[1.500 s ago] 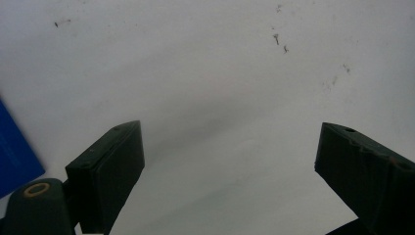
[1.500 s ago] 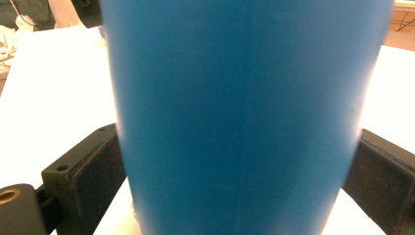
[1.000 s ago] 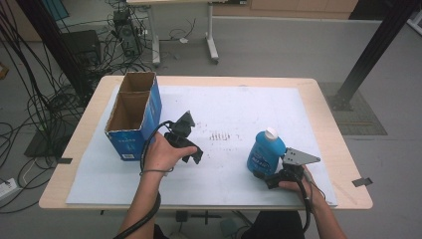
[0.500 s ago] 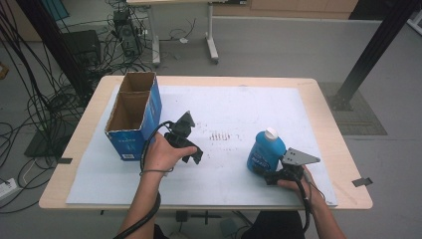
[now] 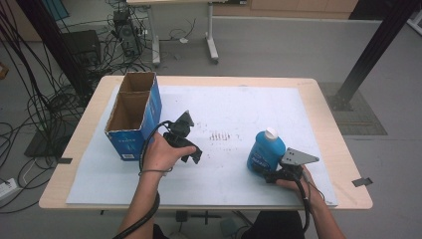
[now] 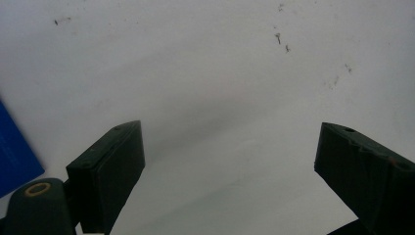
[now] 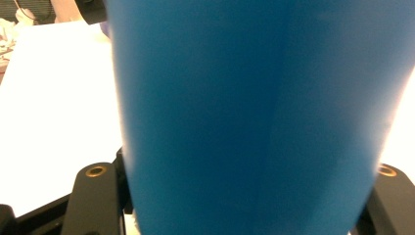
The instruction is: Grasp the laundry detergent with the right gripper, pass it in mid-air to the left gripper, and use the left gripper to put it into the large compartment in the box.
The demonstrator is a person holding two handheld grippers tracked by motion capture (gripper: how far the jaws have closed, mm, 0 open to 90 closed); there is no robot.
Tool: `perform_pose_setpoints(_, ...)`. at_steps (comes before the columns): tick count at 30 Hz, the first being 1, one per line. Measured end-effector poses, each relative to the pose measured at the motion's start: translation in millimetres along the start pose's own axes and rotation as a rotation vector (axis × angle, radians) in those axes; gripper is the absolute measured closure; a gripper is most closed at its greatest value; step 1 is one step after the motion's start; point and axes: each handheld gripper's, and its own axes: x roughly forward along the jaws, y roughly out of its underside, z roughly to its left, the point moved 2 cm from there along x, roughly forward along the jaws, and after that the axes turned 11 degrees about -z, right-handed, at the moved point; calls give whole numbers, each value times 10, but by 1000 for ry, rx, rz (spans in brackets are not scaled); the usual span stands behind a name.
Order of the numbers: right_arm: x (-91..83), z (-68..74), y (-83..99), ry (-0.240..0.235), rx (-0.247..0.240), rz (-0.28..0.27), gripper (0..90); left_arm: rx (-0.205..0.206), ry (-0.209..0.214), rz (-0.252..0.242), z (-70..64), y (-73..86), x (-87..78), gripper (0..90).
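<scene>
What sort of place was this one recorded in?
Probably a lab or workshop set up for recording: cables tangle on the grey floor, electronics stand beneath a desk, and the table carries a white sheet.

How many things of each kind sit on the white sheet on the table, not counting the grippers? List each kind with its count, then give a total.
Blue bottle with white cap: 1
Blue cardboard box, open at the top: 1
Total: 2
</scene>
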Motion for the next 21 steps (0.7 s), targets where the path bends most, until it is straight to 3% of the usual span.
perform_pose_setpoints(3, -1, 4, 0, -18, 1, 0, 392, 1, -2, -3, 0, 1, -4, 117)
perform_pose_setpoints(21, 1, -3, 1, -23, 5, -2, 395, -7, -3, -4, -15, 8, -13, 117)
